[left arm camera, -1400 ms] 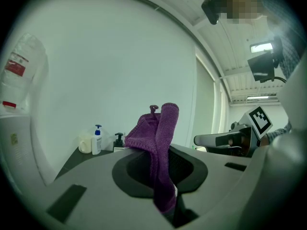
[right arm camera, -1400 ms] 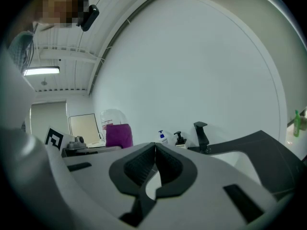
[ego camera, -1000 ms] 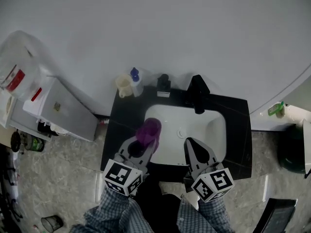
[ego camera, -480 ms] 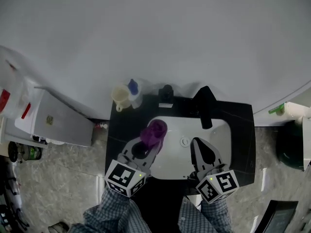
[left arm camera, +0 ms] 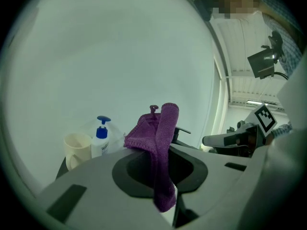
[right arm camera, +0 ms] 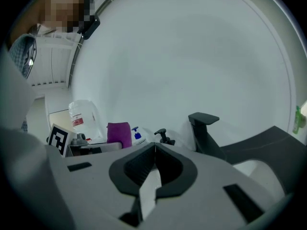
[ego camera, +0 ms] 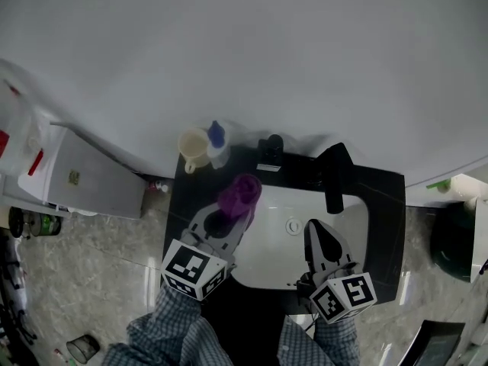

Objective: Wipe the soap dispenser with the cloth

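The left gripper (ego camera: pixel 233 213) reaches over the front left corner of the white sink (ego camera: pixel 276 259), which is set in a black desk (ego camera: pixel 191 198). Its jaws are clamped on a purple cloth (ego camera: pixel 241 194); in the left gripper view the cloth (left arm camera: pixel 161 145) stands bunched above the jaw tips, with one end hanging down between them. The right gripper (ego camera: pixel 316 227) is held over the right half of the sink, apart from the left one, with its jaws pressed together on nothing. Two pump bottles stand along the back edge of the desk against the wall. A blue-topped dispenser (ego camera: pixel 217 145) is just beside a cream cup (ego camera: pixel 192 149) at the back left corner. A black dispenser (ego camera: pixel 269 153) stands behind the sink, between the blue-topped one and the black tap (ego camera: pixel 335 178). The cloth is near both dispensers but touches neither. In the left gripper view the black dispenser is mostly hidden behind the cloth.
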